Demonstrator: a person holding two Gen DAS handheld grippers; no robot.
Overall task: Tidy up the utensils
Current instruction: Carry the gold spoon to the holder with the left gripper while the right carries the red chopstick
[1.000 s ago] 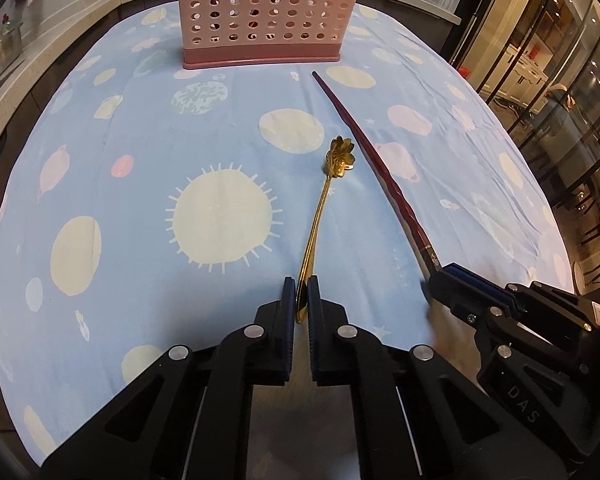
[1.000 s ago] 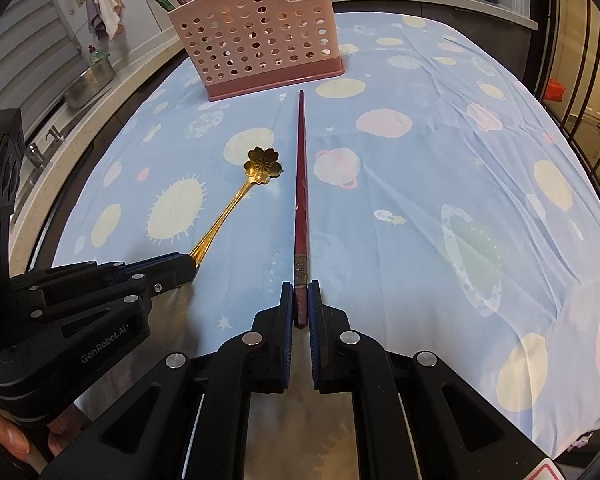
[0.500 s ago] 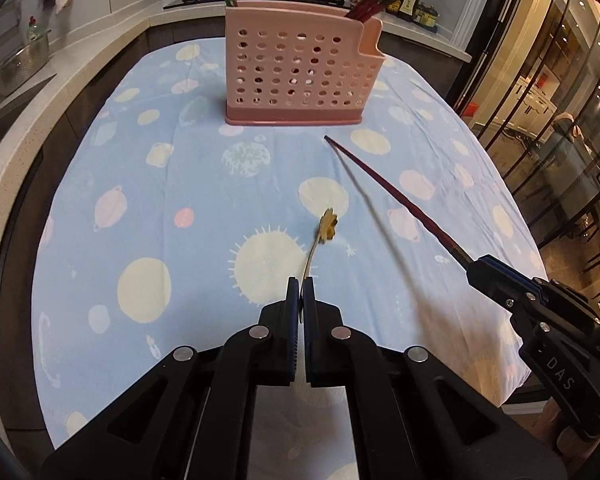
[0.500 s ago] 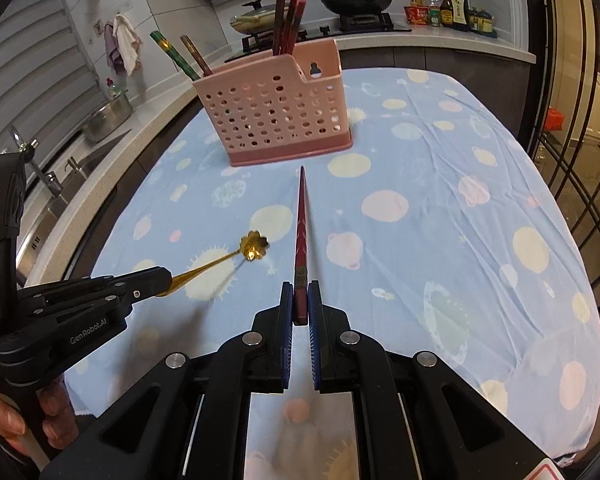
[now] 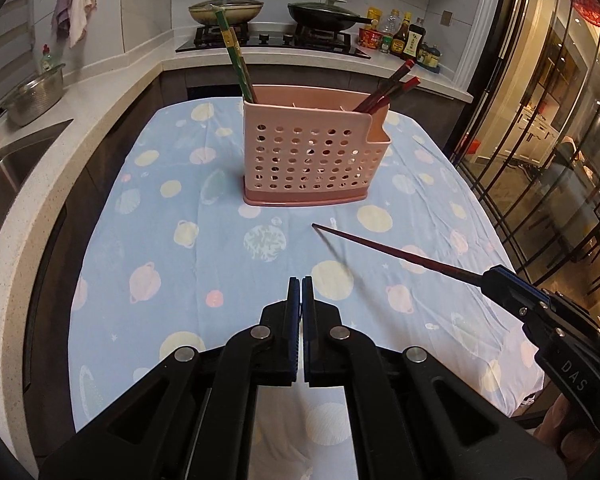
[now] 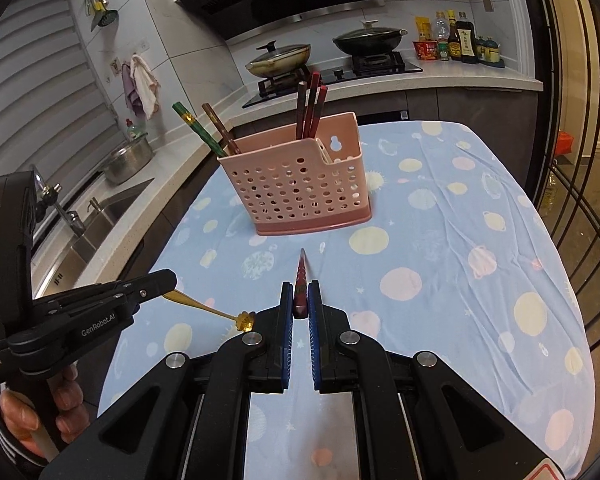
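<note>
A pink perforated utensil holder stands on the blue planet-print tablecloth; it also shows in the right wrist view. It holds red chopsticks at its right end and green and brown ones at its left. My left gripper is shut on a gold flower-headed spoon, held in the air; the spoon is hidden in the left wrist view. My right gripper is shut on a dark red chopstick, which is lifted off the cloth and points toward the holder.
A counter with a sink and a metal bowl runs along the left. A stove with two lidded pans and sauce bottles stands behind the table. Glass doors are on the right.
Both grippers have risen off the cloth with their utensils. The spoon and the chopstick, lying on the table a second ago, now hang in the air, farther above the table.
</note>
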